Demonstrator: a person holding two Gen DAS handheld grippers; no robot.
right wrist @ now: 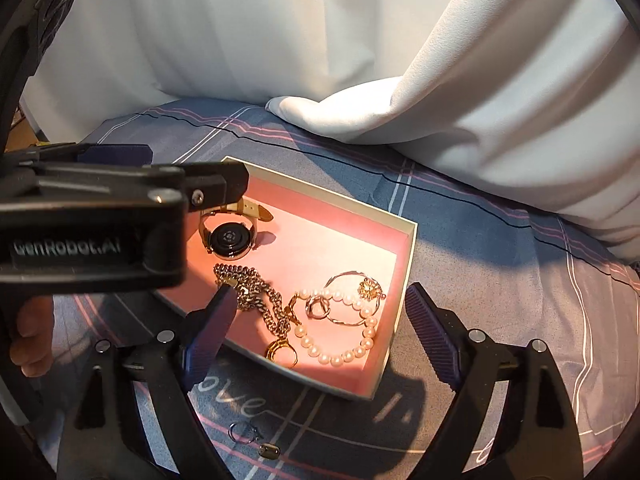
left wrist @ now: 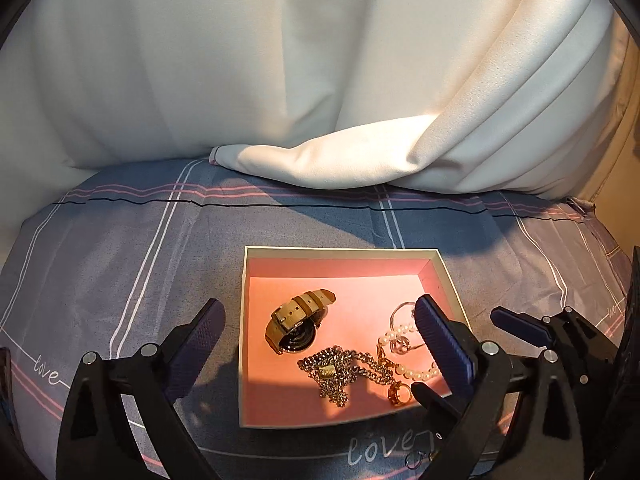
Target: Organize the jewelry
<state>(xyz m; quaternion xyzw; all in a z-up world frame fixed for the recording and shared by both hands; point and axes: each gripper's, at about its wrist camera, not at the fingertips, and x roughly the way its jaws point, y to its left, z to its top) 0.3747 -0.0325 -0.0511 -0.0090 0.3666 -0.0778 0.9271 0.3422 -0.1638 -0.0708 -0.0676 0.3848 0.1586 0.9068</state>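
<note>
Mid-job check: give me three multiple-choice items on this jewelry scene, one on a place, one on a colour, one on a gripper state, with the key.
1. Where does the small silver hoop lie?
A. On the bedsheet, outside the box
B. In the box, beside the watch
C. On the white curtain

2. What colour is the lining of the box?
A. Green
B. Pink
C. Black

3. How does the right gripper stand?
A. Shut on the pearl bracelet
B. Shut on the watch
C. Open, holding nothing

Key: 1 A, the hoop sits on the sheet in front of the box's near wall. 2 B, floor and inner walls show pink. 3 C, the fingers stand wide apart over the pearl bracelet and watch.
</note>
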